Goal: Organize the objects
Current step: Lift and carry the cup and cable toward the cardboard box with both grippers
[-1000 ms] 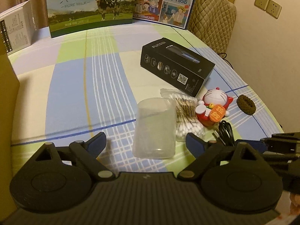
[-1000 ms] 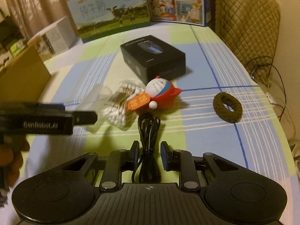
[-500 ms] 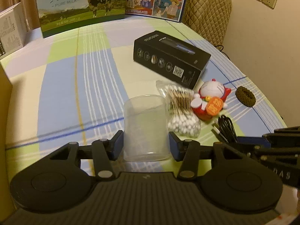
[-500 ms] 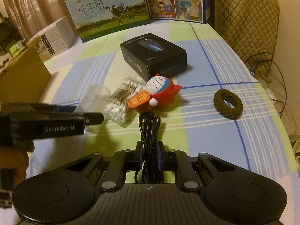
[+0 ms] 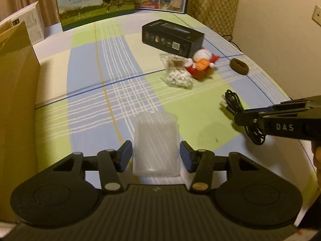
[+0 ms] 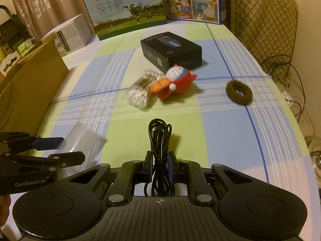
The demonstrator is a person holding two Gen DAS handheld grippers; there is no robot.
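Note:
A clear plastic cup (image 5: 156, 146) stands upright between the blue pads of my left gripper (image 5: 156, 155), held over the checked cloth. The jaws are opening slightly, but the pads still press its sides. In the right wrist view the cup (image 6: 86, 142) looks blurred between the left gripper's fingers (image 6: 50, 141). My right gripper (image 6: 159, 166) is shut on a coiled black cable (image 6: 159, 134), whose loop sticks out ahead of the pads. The left wrist view shows the right gripper (image 5: 238, 116) at the right with the cable (image 5: 230, 100) hanging from it.
On the cloth ahead lie a bag of cotton swabs (image 5: 177, 74), a red and white cat toy (image 5: 202, 64), a black box (image 5: 172, 38) and a brown hair tie (image 5: 238, 66). A cardboard box wall (image 5: 16, 100) rises at the left. Milk cartons (image 5: 96, 2) line the back.
The left jaws closed around the cup and drew it back, away from the swabs. The right jaws closed on the cable and pulled it back from the toy.

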